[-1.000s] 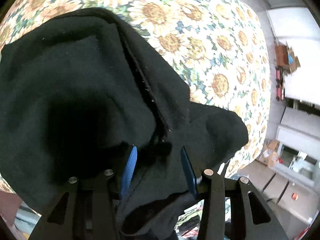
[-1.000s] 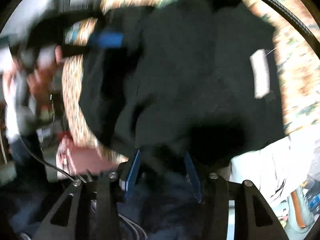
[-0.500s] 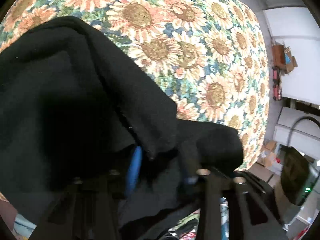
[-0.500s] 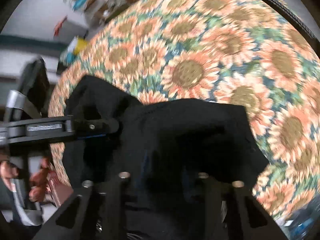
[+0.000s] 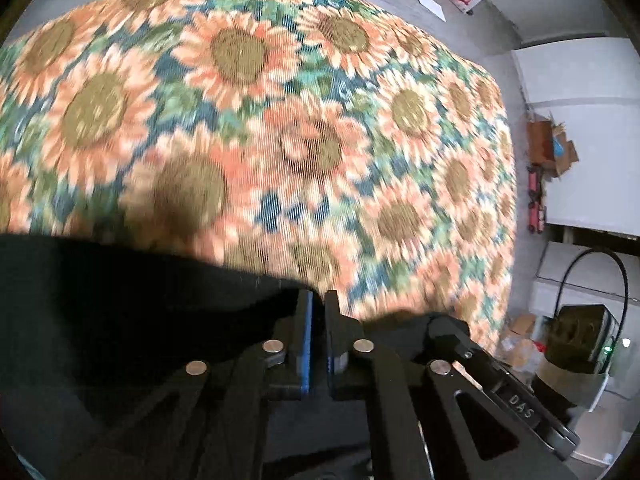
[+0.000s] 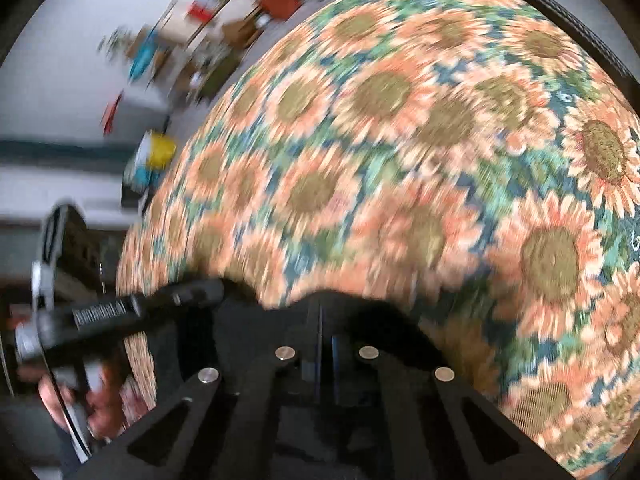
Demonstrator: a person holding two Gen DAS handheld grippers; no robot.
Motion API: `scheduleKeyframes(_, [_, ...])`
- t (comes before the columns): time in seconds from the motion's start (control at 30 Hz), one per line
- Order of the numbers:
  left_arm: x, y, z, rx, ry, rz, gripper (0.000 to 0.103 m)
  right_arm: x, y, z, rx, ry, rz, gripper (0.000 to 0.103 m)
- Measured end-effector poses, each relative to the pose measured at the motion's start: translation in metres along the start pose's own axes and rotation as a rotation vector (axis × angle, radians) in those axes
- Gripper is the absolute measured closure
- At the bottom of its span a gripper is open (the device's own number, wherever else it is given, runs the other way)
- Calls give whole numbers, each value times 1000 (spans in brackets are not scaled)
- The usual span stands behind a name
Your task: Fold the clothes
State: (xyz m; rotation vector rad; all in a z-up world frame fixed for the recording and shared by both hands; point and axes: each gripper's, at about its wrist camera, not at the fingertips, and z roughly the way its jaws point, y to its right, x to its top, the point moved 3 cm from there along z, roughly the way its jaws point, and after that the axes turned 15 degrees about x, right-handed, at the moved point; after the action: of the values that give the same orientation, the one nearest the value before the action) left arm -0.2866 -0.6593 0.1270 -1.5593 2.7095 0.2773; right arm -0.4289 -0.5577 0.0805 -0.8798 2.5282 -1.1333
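Note:
A black garment (image 5: 120, 300) hangs low in the left wrist view, over a sunflower-print tablecloth (image 5: 280, 120). My left gripper (image 5: 317, 300) is shut on the garment's edge, its blue pads nearly together. In the right wrist view my right gripper (image 6: 320, 316) is shut on another part of the black garment (image 6: 380, 328). The left gripper also shows in the right wrist view (image 6: 180, 300), off to the left and held by a hand. Both views are motion-blurred.
The sunflower tablecloth (image 6: 440, 160) fills most of both views. Cardboard boxes (image 5: 548, 148) and white furniture stand on the floor to the right. Cluttered shelves (image 6: 200, 40) lie beyond the table's far edge. A black device with a cable (image 5: 576, 336) sits at lower right.
Both grippers closed on the garment and pulled it toward the cameras. Much more bare tablecloth shows now; the cloth has dropped to the bottom of both views.

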Motion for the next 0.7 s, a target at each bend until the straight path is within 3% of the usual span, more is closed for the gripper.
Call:
scheduleKeyframes(0.07, [10,1,9,38,19,-8,98,3,10,4,-5,20,40,93])
scheduleKeyframes(0.13, [15,-9,16,71,-14,-28,98,-1,18,6,3,21,72,88])
scheduleKeyframes(0.2, [12,-25,16,57,-61,-61,98,-8,20,-4,6,37,75,43])
scheduleKeyframes(0.23, [8,-33,10,32,-64,-82,97,-15,17,-14,5,53,62,39])
scheduleKeyframes(0.27, [2,-41,1,7,-49,-94,96,-24,11,-29,-12,72,14,40])
scheduleKeyframes(0.3, [-6,-44,-6,6,-32,-84,88,-31,5,-35,-20,75,-19,40])
scheduleKeyframes(0.4, [-32,-50,-24,16,14,-38,31,-65,-5,-43,-34,-2,-88,39])
scheduleKeyframes(0.5, [-56,-62,-29,-1,-2,-21,29,-92,-2,-26,-68,-142,-103,39])
scheduleKeyframes(0.6, [-82,-69,-25,-62,-58,-49,29,-106,4,-5,-112,-220,-103,41])
scheduleKeyframes(0.63, [-83,-43,-5,-66,-63,-54,29,-111,4,-1,-125,-226,-113,46])
scheduleKeyframes(0.67, [-84,-14,17,-67,-68,-60,29,-115,3,2,-138,-231,-123,68])
scheduleKeyframes(0.7, [-90,-13,19,-67,-68,-61,29,-120,3,6,-151,-235,-133,83])
